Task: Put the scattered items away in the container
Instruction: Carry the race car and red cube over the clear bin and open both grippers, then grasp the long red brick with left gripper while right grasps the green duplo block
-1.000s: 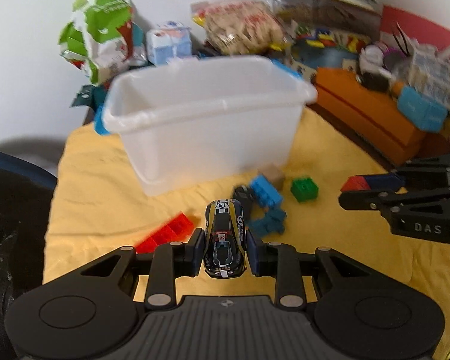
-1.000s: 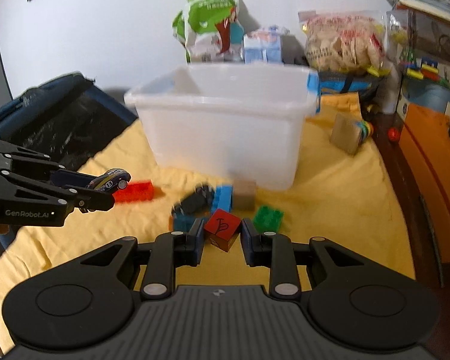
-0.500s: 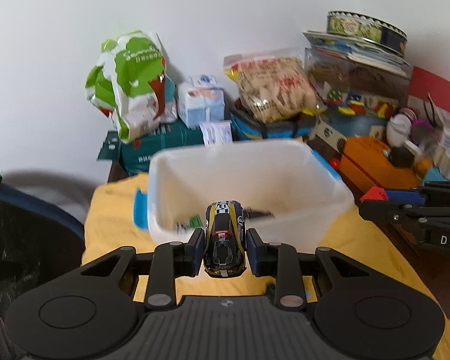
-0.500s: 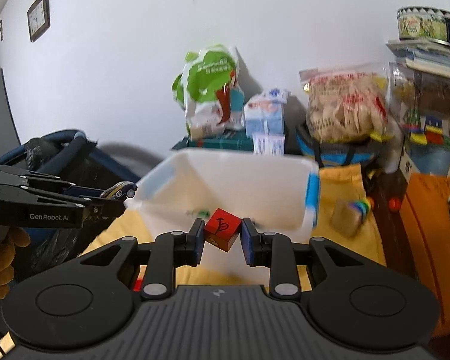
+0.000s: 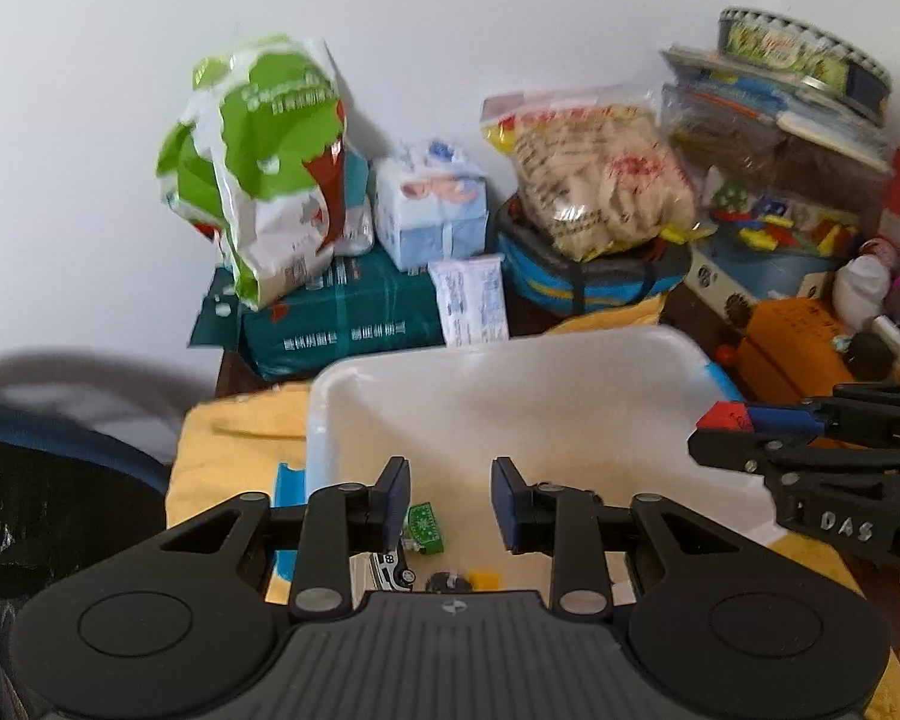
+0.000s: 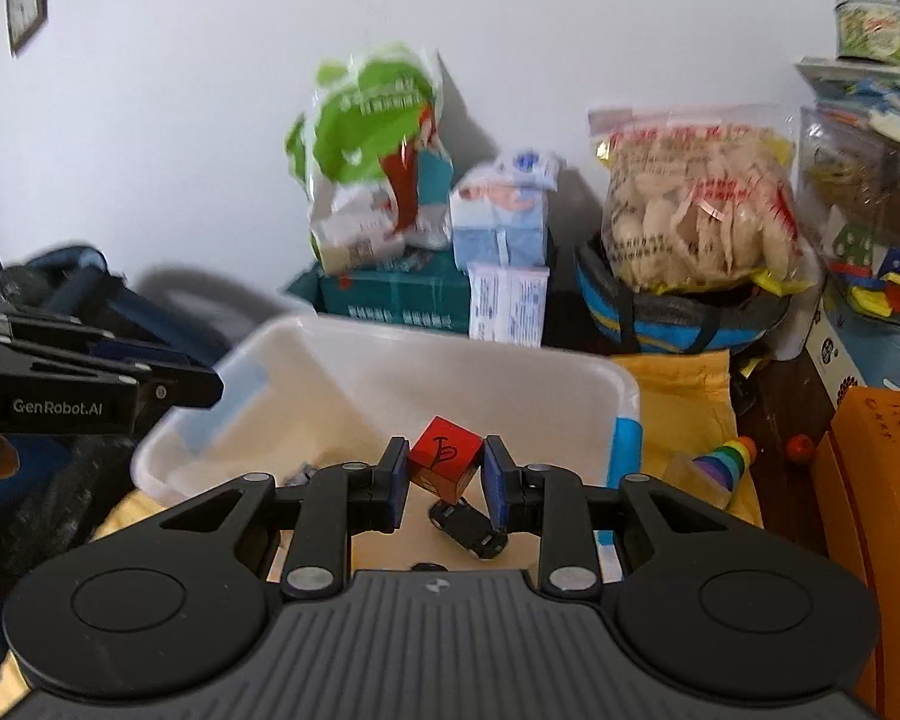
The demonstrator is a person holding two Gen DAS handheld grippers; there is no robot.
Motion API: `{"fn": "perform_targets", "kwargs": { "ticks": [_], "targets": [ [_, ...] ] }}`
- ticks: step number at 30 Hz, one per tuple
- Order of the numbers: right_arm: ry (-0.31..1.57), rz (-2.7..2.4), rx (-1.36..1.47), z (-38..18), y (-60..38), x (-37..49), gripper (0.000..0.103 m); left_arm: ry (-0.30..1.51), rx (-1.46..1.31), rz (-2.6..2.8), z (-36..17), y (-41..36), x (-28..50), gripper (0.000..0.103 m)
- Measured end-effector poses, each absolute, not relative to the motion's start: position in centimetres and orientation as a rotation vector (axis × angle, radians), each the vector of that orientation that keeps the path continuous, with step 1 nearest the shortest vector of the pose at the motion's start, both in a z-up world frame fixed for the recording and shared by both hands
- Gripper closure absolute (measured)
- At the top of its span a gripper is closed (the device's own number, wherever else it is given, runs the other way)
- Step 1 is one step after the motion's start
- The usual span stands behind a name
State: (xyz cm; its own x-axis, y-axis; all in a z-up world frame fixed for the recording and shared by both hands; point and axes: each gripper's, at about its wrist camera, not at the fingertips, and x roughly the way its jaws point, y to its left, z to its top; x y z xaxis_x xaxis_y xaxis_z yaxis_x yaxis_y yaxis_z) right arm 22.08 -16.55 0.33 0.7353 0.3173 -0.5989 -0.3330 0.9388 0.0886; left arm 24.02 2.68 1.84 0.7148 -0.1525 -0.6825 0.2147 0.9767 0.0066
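The white plastic bin (image 5: 570,348) (image 6: 450,354) lies right below both grippers. My left gripper (image 5: 450,501) hangs over it with its jaws opening and nothing between them. Under it in the bin are a green brick (image 5: 426,528), a white toy car (image 5: 390,570) and a yellow piece (image 5: 486,579). My right gripper (image 6: 444,474) is over the bin, pads still on a red cube (image 6: 444,459) with a black mark as its jaws begin opening. A black toy car (image 6: 468,531) lies in the bin beneath it. Each gripper shows in the other's view: the right gripper (image 5: 699,438), the left gripper (image 6: 210,387).
The bin stands on a yellow cloth (image 6: 678,396). Behind it are a green and white bag (image 5: 258,168), a teal pack (image 5: 342,324), a clear snack bag (image 6: 696,204) and stacked boxes. An orange box (image 6: 870,480) and a rainbow toy (image 6: 726,462) are at the right, a dark bag (image 5: 60,480) at the left.
Both grippers moved forward and up until they hang over the bin. The left gripper opened and the black toy car left its jaws. The right still grips the red cube.
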Motion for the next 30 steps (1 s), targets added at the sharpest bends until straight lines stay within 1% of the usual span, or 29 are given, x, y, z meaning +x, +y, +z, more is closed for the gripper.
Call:
{"fn": "perform_targets", "kwargs": {
  "ticks": [1,2,3,7,11,15,16,18,20,22,26,30],
  "targets": [
    [0.684,0.352,-0.035,-0.1,-16.3,22.8,0.056,0.767,0.089,-0.198,1.4,2.6,24.5,0.065],
    [0.704,0.337,-0.037,-0.6,-16.2,23.3,0.034,0.779,0.089,-0.194,1.1,2.6,24.8,0.065],
    [0.703,0.327,-0.036,-0.9,-16.3,23.6,0.03,0.785,0.094,-0.184,0.9,2.5,24.9,0.065],
    [0.682,0.326,-0.015,-0.4,-16.8,23.3,0.03,0.751,0.079,-0.19,1.6,3.2,23.6,0.065],
    [0.605,0.363,-0.01,1.4,-17.6,20.7,0.03,0.701,0.082,-0.204,2.5,4.3,20.6,0.064],
    [0.501,0.379,-0.034,2.1,-18.7,16.1,0.03,0.652,0.119,-0.23,1.8,5.5,16.4,0.057],
    [0.491,0.364,-0.044,1.6,-19.0,14.7,0.03,0.65,0.137,-0.234,1.2,5.7,15.4,0.056],
    [0.505,0.334,-0.067,-0.1,-19.2,12.9,0.03,0.678,0.171,-0.238,-0.5,5.8,14.3,0.056],
    [0.574,0.31,-0.082,-2.9,-19.2,11.7,0.032,0.721,0.194,-0.248,-2.7,5.7,13.5,0.056],
    [0.641,0.286,-0.081,-5.3,-19.1,11.4,0.034,0.752,0.24,-0.246,-4.8,5.3,12.9,0.056],
    [0.711,0.241,-0.091,-8.9,-18.6,11.5,0.042,0.814,0.282,-0.252,-8.2,4.7,12.5,0.056],
    [0.741,0.214,-0.078,-10.6,-18.3,11.9,0.043,0.843,0.284,-0.247,-10.2,4.9,12.8,0.056]
  ]
}}
